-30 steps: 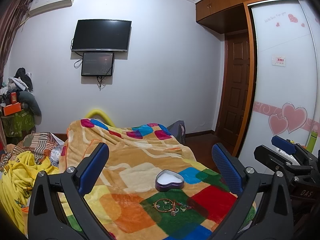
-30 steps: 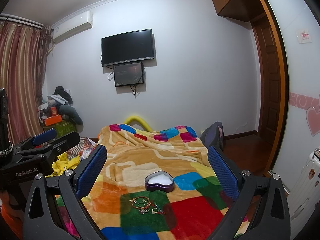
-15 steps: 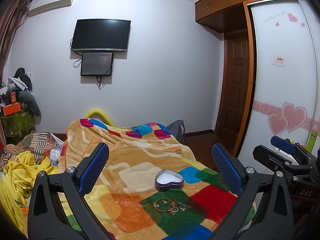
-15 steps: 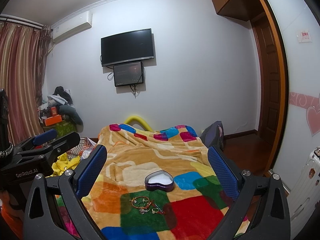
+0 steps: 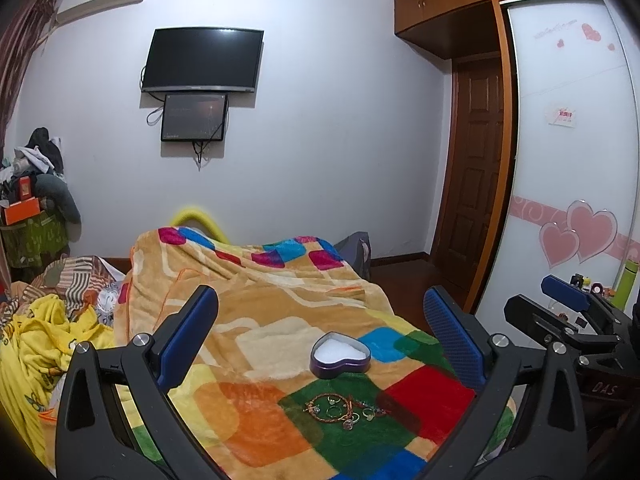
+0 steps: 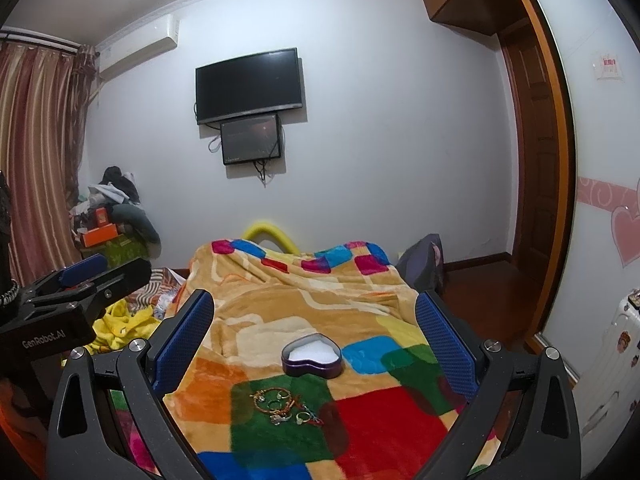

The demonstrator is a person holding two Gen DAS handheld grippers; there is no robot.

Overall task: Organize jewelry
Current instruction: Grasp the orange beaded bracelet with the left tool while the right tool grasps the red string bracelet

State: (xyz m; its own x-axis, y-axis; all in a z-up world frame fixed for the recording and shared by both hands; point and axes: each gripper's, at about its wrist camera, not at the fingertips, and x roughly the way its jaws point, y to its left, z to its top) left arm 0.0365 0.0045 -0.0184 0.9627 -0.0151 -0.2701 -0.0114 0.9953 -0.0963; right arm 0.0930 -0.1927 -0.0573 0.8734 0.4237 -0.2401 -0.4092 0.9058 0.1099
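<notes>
Both tongs, left (image 5: 320, 344) and right (image 6: 314, 340), hang apart and empty above the bed's blanket (image 5: 280, 312); the heart-shaped tin (image 5: 340, 360) holds nothing, and the bracelets and rings (image 5: 344, 410) lie unsorted.

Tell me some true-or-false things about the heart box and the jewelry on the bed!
1. The heart box has no lid on it. True.
2. The jewelry is already inside the box. False: it lies in a little pile on the green patch of the blanket, in front of the box.
3. The left claw is squeezing a ring. False: it is open and holds nothing.
4. The right claw is open too. True.
5. The box sits on the floor. False: it sits on the blanket on the bed.
</notes>
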